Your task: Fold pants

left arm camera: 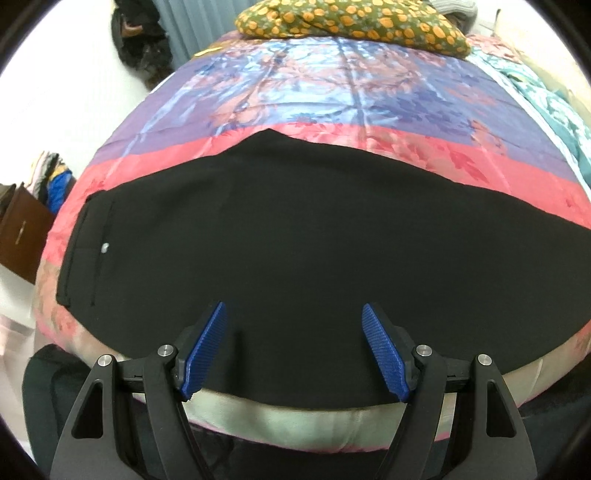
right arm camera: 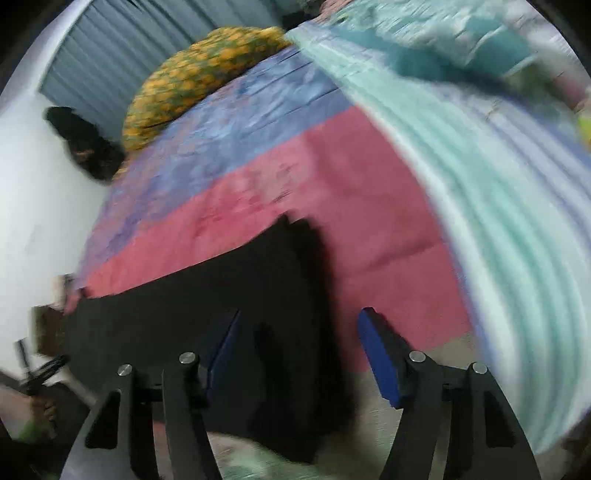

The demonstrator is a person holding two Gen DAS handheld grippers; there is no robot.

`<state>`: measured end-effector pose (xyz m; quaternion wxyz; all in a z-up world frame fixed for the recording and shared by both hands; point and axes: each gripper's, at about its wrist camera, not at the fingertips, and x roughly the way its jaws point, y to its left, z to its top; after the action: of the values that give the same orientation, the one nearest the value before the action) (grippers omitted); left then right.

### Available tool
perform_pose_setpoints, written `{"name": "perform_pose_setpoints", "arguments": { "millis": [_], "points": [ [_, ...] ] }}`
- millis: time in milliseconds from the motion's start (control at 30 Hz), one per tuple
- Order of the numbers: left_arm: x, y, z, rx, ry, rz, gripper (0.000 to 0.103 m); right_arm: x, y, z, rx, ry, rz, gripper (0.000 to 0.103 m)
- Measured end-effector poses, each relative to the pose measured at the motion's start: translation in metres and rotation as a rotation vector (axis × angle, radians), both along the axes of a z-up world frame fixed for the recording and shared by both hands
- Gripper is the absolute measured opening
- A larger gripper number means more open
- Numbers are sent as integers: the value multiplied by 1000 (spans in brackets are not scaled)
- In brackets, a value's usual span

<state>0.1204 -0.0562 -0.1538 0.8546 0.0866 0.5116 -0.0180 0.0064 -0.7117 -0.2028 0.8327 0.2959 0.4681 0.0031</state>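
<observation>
Black pants (left arm camera: 295, 240) lie flat across the near part of a bed, waistband with a small white button (left arm camera: 105, 248) at the left, legs running off to the right. My left gripper (left arm camera: 295, 314) is open and empty, hovering above the pants' near edge. In the blurred right wrist view the leg end of the pants (right arm camera: 280, 295) lies on the pink band of the bedspread. My right gripper (right arm camera: 297, 325) is open and empty just above that end.
The bedspread (left arm camera: 332, 92) is purple and blue with a pink band (right arm camera: 369, 192). An orange-flowered green cushion (left arm camera: 351, 22) lies at the far end. A teal quilt (right arm camera: 498, 184) lies along the right. A brown cabinet (left arm camera: 22, 236) stands left of the bed.
</observation>
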Motion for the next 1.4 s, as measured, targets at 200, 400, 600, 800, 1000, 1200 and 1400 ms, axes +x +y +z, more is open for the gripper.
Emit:
{"name": "perform_pose_setpoints", "arguments": {
  "millis": [200, 400, 600, 800, 1000, 1200, 1400],
  "points": [
    [0, 4, -12, -26, 47, 35, 78, -5, -7, -17, 156, -15, -57, 59],
    [-4, 7, -6, -46, 36, 38, 78, -6, 6, -7, 164, -25, -56, 14],
    [-8, 33, -2, -84, 23, 82, 78, -25, 50, 26, 462, -258, -100, 14],
    [-12, 75, -2, -130, -5, 157, 78, 10, 160, 55, 661, -364, 2, 14],
    [-23, 123, -5, -196, -8, 240, 78, 84, 321, 56, 609, -296, 133, 15],
    [-26, 140, -2, -218, -30, 252, 78, 135, 479, 30, 239, -187, 237, 37],
    [-33, 127, 19, -330, -40, 123, 81, 98, 525, 50, 96, -203, 476, 72]
  ]
}}
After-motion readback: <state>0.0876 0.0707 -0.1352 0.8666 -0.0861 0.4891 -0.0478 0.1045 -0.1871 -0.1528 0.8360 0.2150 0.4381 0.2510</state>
